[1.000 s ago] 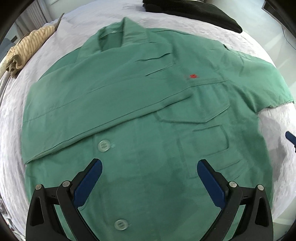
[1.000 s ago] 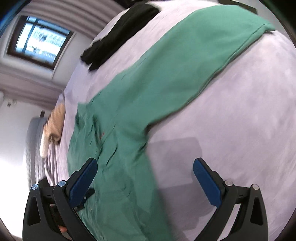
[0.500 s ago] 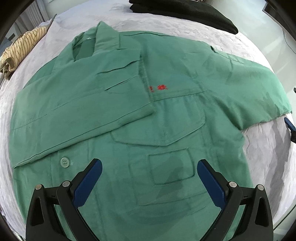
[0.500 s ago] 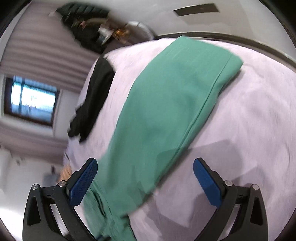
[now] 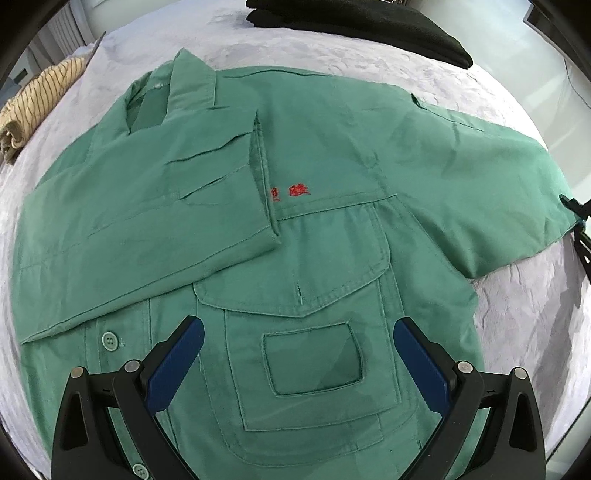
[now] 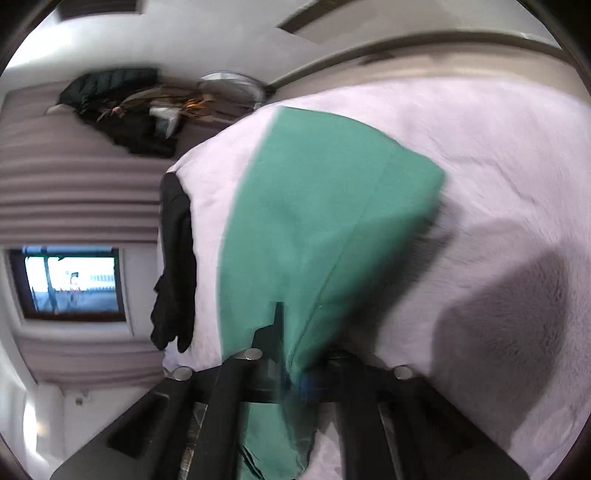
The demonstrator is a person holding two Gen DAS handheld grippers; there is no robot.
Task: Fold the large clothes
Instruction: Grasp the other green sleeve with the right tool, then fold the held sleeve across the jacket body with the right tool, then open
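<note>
A green work shirt (image 5: pixel 325 236) with red embroidery lies face up on a pale bed cover (image 5: pixel 314 44). Its one sleeve is folded across the chest (image 5: pixel 147 229). My left gripper (image 5: pixel 297 354) is open and empty, hovering over the chest pocket (image 5: pixel 314 358). My right gripper (image 6: pixel 299 380) is shut on the edge of the shirt's other sleeve (image 6: pixel 321 229), which stretches away from it over the bed cover (image 6: pixel 498 166). That gripper shows at the right edge of the left wrist view (image 5: pixel 578 218), at the sleeve end.
A black garment (image 5: pixel 362 22) lies at the far end of the bed, also in the right wrist view (image 6: pixel 173 266). A striped yellow cloth (image 5: pixel 33 103) lies far left. A window (image 6: pixel 70 280) and curtains are beyond the bed.
My right gripper has swung to the sleeve and closed on its edge; it was open before. My left gripper has drifted right over the shirt, from the button placket to the chest pocket.
</note>
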